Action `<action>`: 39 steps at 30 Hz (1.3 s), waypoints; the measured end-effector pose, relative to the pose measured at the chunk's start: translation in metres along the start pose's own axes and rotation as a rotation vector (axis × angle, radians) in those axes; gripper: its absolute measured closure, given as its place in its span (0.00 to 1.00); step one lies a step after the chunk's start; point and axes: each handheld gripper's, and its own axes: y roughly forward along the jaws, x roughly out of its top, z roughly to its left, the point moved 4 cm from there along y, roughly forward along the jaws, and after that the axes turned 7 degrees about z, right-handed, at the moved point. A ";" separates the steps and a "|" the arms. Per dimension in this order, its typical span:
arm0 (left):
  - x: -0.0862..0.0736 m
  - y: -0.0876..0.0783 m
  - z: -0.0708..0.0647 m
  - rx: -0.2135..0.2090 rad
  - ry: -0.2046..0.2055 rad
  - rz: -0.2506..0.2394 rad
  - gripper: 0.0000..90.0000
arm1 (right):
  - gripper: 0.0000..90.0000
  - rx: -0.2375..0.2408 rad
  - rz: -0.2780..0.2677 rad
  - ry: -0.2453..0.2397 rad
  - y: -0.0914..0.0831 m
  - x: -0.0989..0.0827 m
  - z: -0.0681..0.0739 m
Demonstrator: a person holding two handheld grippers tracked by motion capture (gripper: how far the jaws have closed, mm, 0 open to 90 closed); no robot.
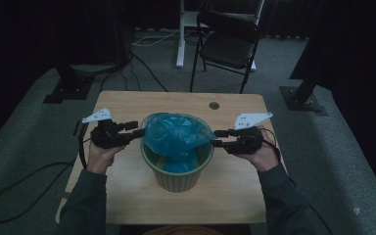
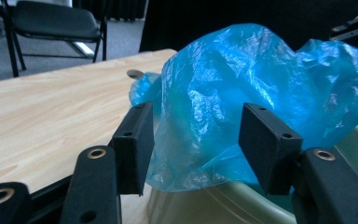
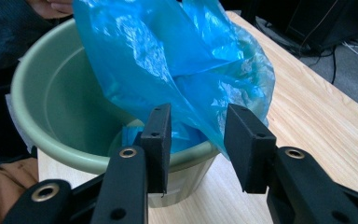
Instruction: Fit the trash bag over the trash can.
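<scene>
Dark room, wooden counter (image 1: 127, 105): our blue bag (image 1: 175, 133) sits bunched in the green bin (image 1: 178, 176), draped over the far rim, not lined yet. Left gripper (image 1: 138, 128) and right gripper (image 1: 219, 137) have fingers spread open at the plastic, gripping nothing. Still left, we'd say: stretching it around the rim.

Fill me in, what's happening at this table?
A person is lining a green bin with a blue plastic bag, using tongs in each hand. The bag is bunched over the bin's mouth, partly hanging inside and draped over the far rim. The left tongs and right tongs sit at opposite sides of the bag. Both stand open: bag film lies between the jaws in each gripper view, but the pads don't press on it. The bag isn't spread around the rim yet.
</scene>
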 end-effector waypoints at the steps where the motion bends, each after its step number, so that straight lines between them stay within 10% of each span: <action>1: 0.000 0.001 0.001 -0.004 -0.007 0.005 0.54 | 0.67 -0.003 0.010 0.003 0.004 0.000 -0.001; 13: -0.008 -0.003 -0.002 0.004 -0.034 0.008 0.99 | 1.00 0.014 0.046 0.050 0.009 -0.009 -0.006; 39: -0.053 0.001 -0.020 -0.060 -0.047 0.103 1.00 | 1.00 0.111 0.133 0.039 0.017 -0.034 0.018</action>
